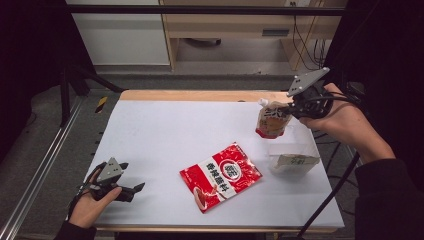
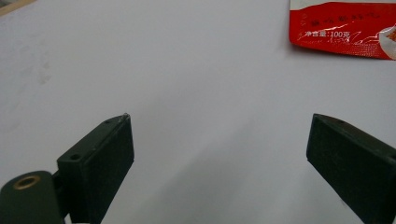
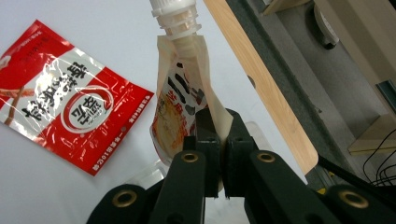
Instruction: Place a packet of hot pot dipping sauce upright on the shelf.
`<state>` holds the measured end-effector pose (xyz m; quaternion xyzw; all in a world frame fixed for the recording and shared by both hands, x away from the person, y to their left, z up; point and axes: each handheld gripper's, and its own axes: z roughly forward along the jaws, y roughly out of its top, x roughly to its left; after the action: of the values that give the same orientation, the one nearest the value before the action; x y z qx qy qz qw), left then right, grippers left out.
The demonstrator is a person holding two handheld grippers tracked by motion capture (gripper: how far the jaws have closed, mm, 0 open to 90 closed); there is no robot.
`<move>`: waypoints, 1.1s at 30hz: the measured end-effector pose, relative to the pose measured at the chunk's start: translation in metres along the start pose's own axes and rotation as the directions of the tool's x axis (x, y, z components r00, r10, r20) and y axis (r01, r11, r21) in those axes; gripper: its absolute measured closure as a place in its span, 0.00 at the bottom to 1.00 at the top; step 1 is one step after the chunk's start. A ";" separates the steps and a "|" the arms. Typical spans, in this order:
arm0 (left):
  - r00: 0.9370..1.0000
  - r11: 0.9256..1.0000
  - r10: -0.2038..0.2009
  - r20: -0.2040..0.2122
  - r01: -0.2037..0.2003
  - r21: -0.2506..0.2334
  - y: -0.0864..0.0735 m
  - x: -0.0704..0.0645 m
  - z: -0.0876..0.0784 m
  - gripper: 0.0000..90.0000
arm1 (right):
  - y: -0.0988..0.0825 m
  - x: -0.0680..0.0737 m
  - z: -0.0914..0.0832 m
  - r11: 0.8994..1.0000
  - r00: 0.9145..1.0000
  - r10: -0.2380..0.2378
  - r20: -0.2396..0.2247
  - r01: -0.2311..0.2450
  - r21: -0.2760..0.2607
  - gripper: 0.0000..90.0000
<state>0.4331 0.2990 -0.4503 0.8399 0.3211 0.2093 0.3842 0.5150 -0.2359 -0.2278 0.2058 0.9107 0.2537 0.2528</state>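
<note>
Right gripper (image 1: 291,111) holds the spout pouch (image 1: 270,120) off the table (image 1: 150,135) near the far right corner, jaws clamped on the pouch's edge, white cap tilted up and away from the hand. Below it lies a clear bag (image 1: 291,161), seemingly with a paper label inside, and the red sachet (image 1: 220,176) lies flat at mid-table. Left gripper (image 1: 131,189) rests at the near left edge, jaws wide apart with nothing between them.
</note>
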 end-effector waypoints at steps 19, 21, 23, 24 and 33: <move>1.000 1.000 0.014 -0.003 -0.014 0.027 -0.002 0.000 0.002 0.08 | -0.053 -0.006 0.015 0.996 0.997 0.071 -0.033 -0.069 0.060 0.98; 1.000 1.000 0.014 -0.004 -0.014 0.028 -0.002 0.000 0.003 0.08 | -0.057 -0.007 0.017 0.995 0.997 0.071 -0.040 -0.068 0.067 0.98; 1.000 0.999 0.015 -0.004 -0.015 0.030 -0.002 0.000 0.003 0.08 | -0.061 -0.007 0.019 0.994 0.996 0.080 -0.047 -0.076 0.077 0.98; 1.000 0.999 0.015 -0.004 -0.015 0.031 -0.002 0.000 0.003 0.08 | -0.063 -0.008 0.021 0.994 0.996 0.080 -0.048 -0.076 0.082 0.98; 1.000 0.999 0.020 -0.002 -0.020 0.035 -0.002 0.000 0.004 0.08 | -0.075 -0.008 0.033 0.990 0.992 0.113 -0.062 -0.107 0.089 0.98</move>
<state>0.4343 0.2977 -0.4544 0.8494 0.3169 0.2082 0.3670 0.5210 -0.2875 -0.2919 0.2576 0.9160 0.2346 0.1986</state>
